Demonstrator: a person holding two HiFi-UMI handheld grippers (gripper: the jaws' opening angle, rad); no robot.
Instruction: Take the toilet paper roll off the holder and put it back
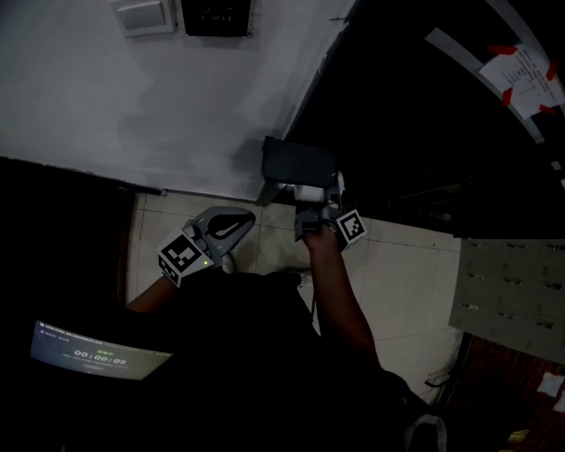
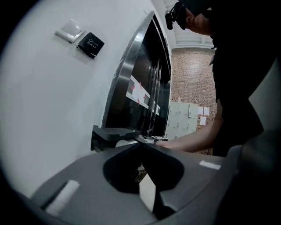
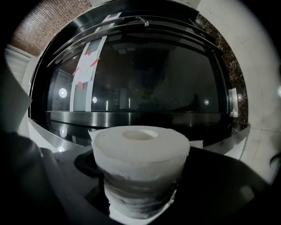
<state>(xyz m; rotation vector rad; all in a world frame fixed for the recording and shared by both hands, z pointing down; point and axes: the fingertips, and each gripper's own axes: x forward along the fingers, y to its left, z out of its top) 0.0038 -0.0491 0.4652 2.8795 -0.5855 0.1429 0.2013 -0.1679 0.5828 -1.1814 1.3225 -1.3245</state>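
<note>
A white toilet paper roll (image 3: 140, 151) stands core-hole up between the jaws of my right gripper (image 3: 140, 189), which is shut on its sides. In the head view that gripper (image 1: 314, 207) holds the roll (image 1: 306, 191) just below the dark wall-mounted holder (image 1: 297, 165). My left gripper (image 1: 231, 226) hangs lower left of the holder, apart from it, jaws together with nothing in them. From the left gripper view its tips (image 2: 142, 144) meet in front of the holder (image 2: 110, 133), with the roll (image 2: 126, 143) showing under the holder's cover.
The holder sits at the corner of a white wall (image 1: 159, 106), next to a dark glossy panel (image 3: 145, 74) with taped paper notes (image 1: 521, 75). A switch plate (image 1: 143, 15) and a dark sign (image 1: 216, 16) hang higher on the wall. Pale floor tiles (image 1: 406, 274) lie below.
</note>
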